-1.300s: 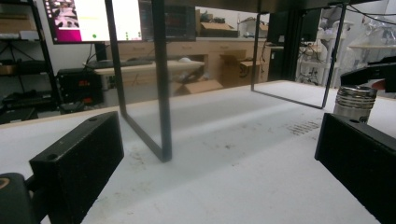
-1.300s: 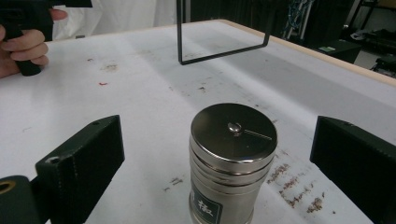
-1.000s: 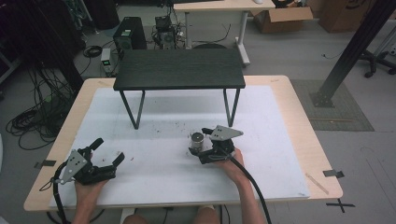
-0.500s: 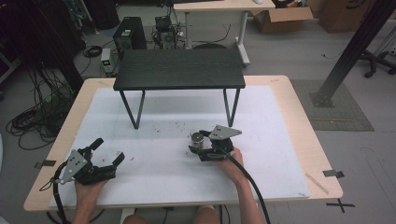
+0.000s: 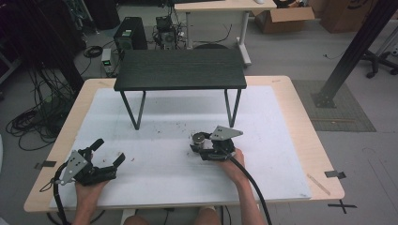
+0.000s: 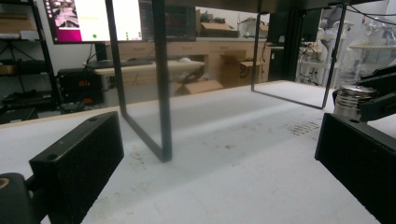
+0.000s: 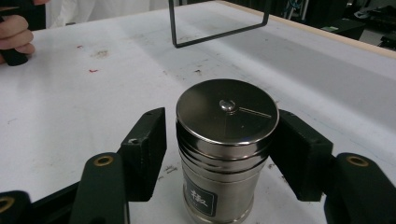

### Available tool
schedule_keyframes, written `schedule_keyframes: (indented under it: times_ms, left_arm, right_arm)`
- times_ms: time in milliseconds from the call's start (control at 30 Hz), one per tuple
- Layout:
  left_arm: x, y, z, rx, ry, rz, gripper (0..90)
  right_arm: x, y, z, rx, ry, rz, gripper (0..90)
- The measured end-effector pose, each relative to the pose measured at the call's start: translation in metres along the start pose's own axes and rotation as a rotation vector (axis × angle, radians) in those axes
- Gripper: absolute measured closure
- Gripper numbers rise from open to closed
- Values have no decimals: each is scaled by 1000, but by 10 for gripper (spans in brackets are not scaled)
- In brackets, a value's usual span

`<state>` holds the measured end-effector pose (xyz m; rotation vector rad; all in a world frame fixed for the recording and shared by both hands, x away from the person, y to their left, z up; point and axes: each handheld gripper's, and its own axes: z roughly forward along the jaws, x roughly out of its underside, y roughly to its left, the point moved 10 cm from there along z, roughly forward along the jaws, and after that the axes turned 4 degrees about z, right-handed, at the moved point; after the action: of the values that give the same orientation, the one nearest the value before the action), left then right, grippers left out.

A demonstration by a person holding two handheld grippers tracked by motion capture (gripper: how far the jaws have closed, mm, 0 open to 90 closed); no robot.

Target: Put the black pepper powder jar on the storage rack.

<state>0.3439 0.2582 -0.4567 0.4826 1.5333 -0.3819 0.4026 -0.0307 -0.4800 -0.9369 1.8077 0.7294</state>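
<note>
This is a robotics or electronics lab: beyond the fingertips, past the far edge of the white-topped wooden table (image 5: pixel 300 140), black computer towers (image 5: pixel 130 35) and tangled black cables (image 5: pixel 35 119) sit on a grey floor, with brown cardboard boxes (image 5: pixel 284 18), a lit wall monitor (image 6: pixel 98 18) and black metal equipment shelving (image 6: pixel 23 56) around

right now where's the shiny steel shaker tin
The shiny steel shaker tin stands upright on the white table mat, between the right gripper jaws, in front of the black shelf's right leg.
</note>
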Motion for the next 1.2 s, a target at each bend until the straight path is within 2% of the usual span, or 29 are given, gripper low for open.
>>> schedule_keyframes:
  times_ms: [267, 500, 1200]
  left_arm:
    - [0, 0, 0, 1, 1, 0, 16]
    - [0, 0, 0, 1, 3, 0, 16]
    - [0, 0, 0, 1, 3, 1, 17]
  right_arm:
    - [0, -1, -1, 25, -21, 1, 487]
    - [0, -2, -1, 35, -39, 7, 490]
    - [1, 0, -3, 49, -44, -3, 492]
